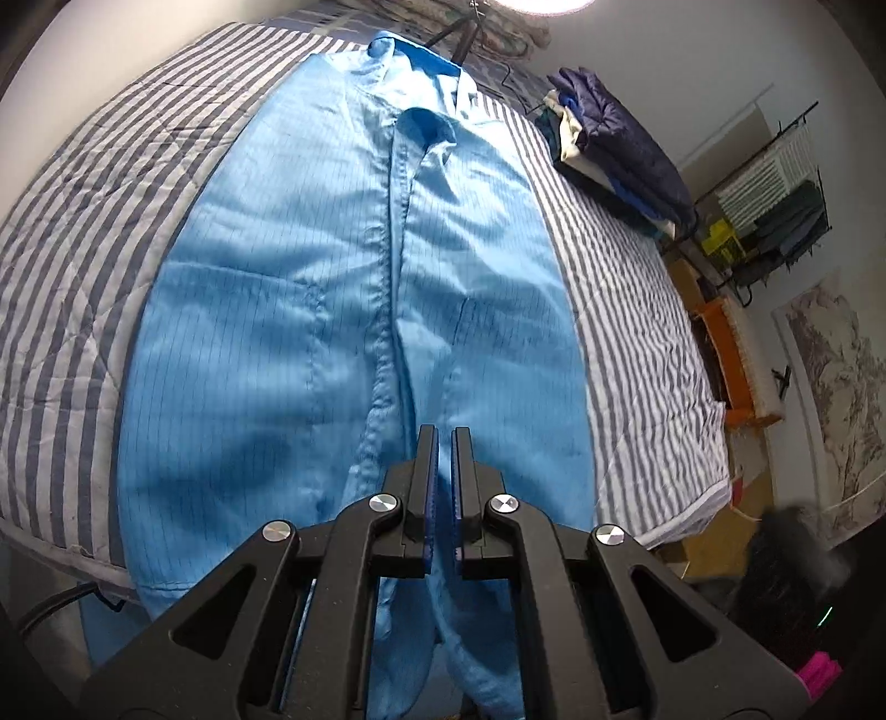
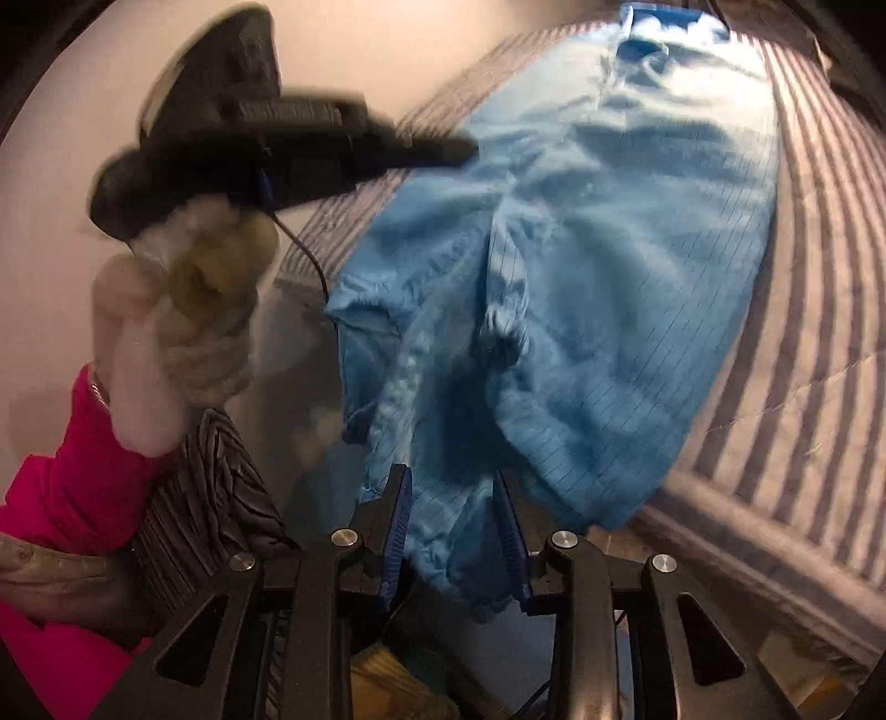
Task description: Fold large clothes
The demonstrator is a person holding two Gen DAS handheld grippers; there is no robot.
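A long light-blue garment [image 1: 343,310] lies flat on the striped bed [image 1: 83,232], collar at the far end and front placket running up the middle. Its hem hangs over the near bed edge. My left gripper [image 1: 444,437] hovers over the lower placket, shut, with nothing between its pads. In the right wrist view the garment [image 2: 609,288] fills the centre. My right gripper [image 2: 449,476] stands open at the hem, with blue cloth showing loose between its fingers. The left gripper [image 2: 462,149] appears blurred at the upper left, held by a gloved hand [image 2: 183,310] in a pink sleeve [image 2: 72,476].
A pile of folded clothes [image 1: 620,149] sits on the bed's far right corner. Beyond the bed's right side are a black wire rack [image 1: 775,205] and an orange object [image 1: 725,354]. A tripod leg [image 1: 459,39] stands at the head of the bed.
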